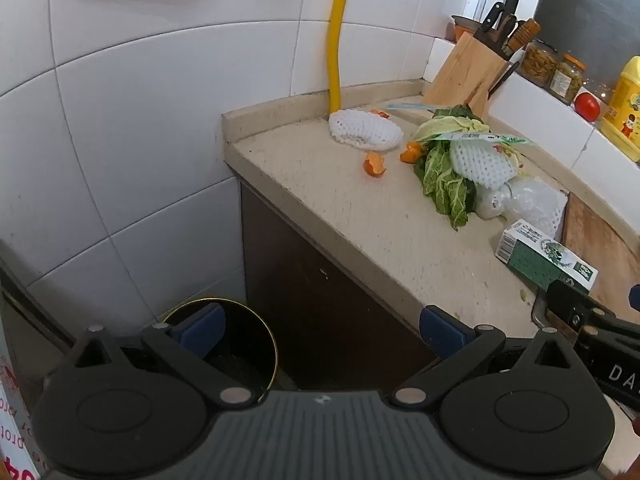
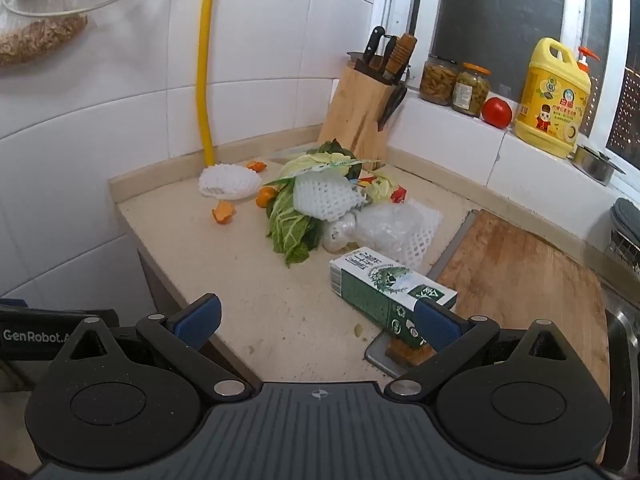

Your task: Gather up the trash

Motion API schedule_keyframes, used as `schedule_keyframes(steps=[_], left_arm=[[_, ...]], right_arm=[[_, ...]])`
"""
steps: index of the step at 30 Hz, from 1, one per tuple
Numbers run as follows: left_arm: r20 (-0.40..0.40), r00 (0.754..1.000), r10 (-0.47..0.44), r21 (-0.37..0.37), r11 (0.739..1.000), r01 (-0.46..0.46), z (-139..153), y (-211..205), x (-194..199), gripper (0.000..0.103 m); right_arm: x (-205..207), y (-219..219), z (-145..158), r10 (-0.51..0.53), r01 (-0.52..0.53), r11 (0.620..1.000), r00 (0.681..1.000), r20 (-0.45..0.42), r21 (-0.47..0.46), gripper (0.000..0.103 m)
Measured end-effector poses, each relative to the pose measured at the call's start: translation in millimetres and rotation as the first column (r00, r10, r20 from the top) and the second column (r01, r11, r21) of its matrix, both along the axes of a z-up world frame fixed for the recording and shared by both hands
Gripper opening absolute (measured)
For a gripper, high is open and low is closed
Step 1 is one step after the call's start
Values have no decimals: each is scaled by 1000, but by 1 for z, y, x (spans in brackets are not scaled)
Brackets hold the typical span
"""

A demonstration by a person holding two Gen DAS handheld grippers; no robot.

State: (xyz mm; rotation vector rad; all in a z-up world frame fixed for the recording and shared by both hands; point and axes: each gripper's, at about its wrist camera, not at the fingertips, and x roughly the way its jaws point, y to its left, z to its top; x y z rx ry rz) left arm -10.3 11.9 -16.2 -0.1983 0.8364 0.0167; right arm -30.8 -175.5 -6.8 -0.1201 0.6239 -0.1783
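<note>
Trash lies in a heap on the beige counter: a green and white carton, two white foam nets, cabbage leaves, orange peel and a crumpled clear plastic bottle. My right gripper is open and empty at the counter's front edge, its right finger just in front of the carton. My left gripper is open and empty, off the counter's left end above a round dark bin on the floor. The carton and heap show to its right.
A wooden cutting board lies right of the carton, with a cleaver at its front end. A knife block stands at the back. Jars, a tomato and a yellow detergent jug sit on the sill. A yellow hose runs down the tiled wall.
</note>
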Motion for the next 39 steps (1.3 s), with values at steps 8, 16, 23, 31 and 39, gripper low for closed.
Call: schedule_keyframes(steps=[8, 16, 23, 31, 39], left_arm=[[-53, 999, -5, -35, 999, 3, -12, 6, -6, 100], [-49, 999, 12, -41, 999, -14, -12, 9, -8, 100], [-55, 998, 28, -28, 999, -30, -13, 13, -2, 100], [-47, 998, 30, -19, 999, -31, -10, 9, 0, 100], [-52, 998, 40, -12, 999, -40, -10, 8, 0, 100]], right_arm=[[-7, 6, -4, -19, 19, 999, 1000, -11, 29, 103], [-7, 6, -7, -25, 25, 1000, 999, -33, 0, 103], [2, 3, -12, -22, 22, 1000, 998, -58, 0, 103], [9, -1, -13, -25, 25, 1000, 998, -61, 5, 103], [12, 0, -14, -10, 10, 1000, 998, -68, 5, 103]])
